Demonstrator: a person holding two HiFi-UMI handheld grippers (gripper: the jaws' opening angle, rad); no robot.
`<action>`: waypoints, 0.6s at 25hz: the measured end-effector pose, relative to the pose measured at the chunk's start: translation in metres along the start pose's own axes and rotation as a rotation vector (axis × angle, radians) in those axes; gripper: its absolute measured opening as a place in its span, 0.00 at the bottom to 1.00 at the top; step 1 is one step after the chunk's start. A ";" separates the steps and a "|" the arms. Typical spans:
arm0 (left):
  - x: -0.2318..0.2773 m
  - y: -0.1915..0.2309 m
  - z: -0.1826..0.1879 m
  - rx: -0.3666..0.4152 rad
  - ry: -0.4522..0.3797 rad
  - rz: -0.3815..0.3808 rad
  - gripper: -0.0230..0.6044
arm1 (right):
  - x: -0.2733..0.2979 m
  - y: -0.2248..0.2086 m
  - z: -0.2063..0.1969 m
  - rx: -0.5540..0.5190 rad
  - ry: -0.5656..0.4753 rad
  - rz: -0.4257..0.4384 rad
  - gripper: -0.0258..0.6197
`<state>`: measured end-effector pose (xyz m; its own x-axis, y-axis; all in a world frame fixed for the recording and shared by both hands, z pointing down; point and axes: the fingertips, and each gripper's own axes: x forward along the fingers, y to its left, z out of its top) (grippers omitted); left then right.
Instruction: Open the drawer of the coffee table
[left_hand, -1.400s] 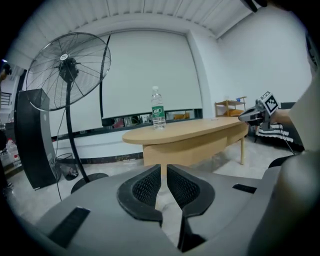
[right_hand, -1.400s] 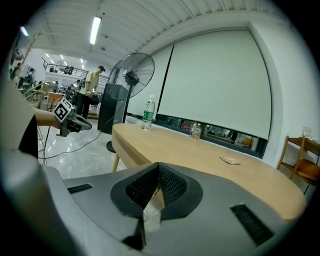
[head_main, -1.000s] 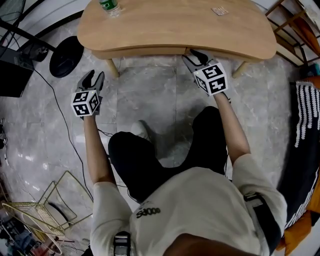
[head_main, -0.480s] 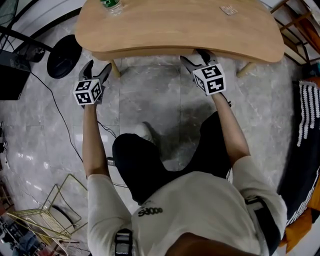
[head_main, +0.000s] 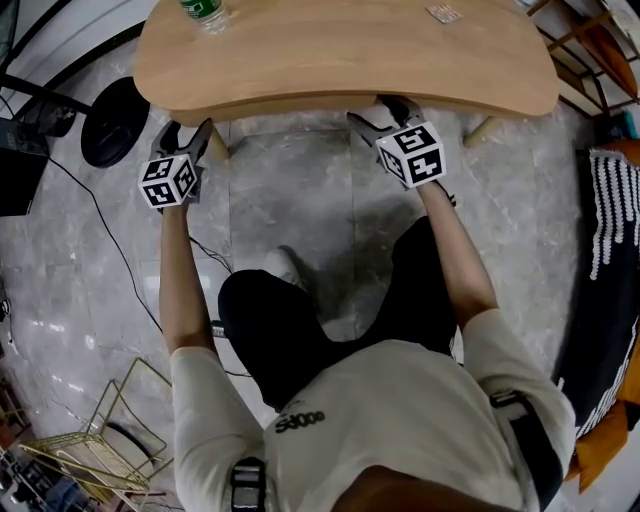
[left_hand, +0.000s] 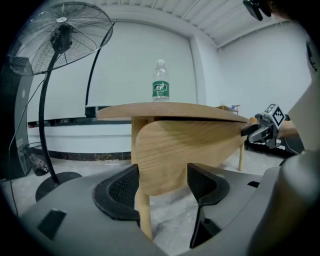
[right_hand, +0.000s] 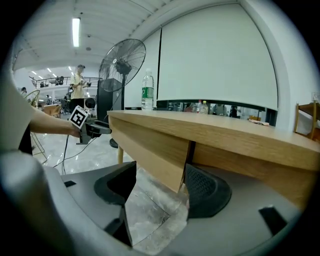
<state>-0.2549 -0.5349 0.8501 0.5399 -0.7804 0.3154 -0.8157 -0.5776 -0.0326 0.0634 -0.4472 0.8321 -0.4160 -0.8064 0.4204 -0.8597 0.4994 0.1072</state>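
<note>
The wooden coffee table (head_main: 340, 50) spans the top of the head view, with its drawer front (head_main: 290, 103) showing as a strip under the near edge. My left gripper (head_main: 185, 130) is at the drawer's left end. In the left gripper view the rounded end of the drawer front (left_hand: 185, 150) sits between my left gripper's (left_hand: 162, 182) pads; the jaws are closing, with a gap still at the right pad. My right gripper (head_main: 380, 112) is at the drawer's right end. There the panel's corner (right_hand: 150, 147) lies between my right gripper's (right_hand: 160, 182) opening jaws, unpressed.
A water bottle (head_main: 205, 12) and a small flat packet (head_main: 443, 14) are on the tabletop. A fan's round base (head_main: 115, 120) and cables lie at the left, a wire rack (head_main: 90, 440) at the lower left. Wooden furniture (head_main: 590, 50) and striped cloth (head_main: 610, 230) are at the right.
My left gripper has moved forward from open floor to the table's left end. Both pairs of jaws stand wider. The right gripper has stayed at the drawer's right end.
</note>
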 end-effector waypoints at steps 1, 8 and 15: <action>0.000 0.000 0.001 -0.016 -0.001 0.005 0.54 | -0.001 0.000 0.000 0.005 0.002 0.006 0.45; -0.005 -0.001 -0.001 -0.060 0.010 0.029 0.54 | -0.005 0.006 0.000 0.051 0.003 0.008 0.45; -0.015 -0.007 -0.004 -0.074 0.016 0.034 0.54 | -0.014 0.013 -0.003 0.054 0.018 0.025 0.45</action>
<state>-0.2584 -0.5185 0.8494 0.5085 -0.7953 0.3301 -0.8471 -0.5308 0.0260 0.0590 -0.4285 0.8298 -0.4328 -0.7875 0.4389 -0.8639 0.5014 0.0479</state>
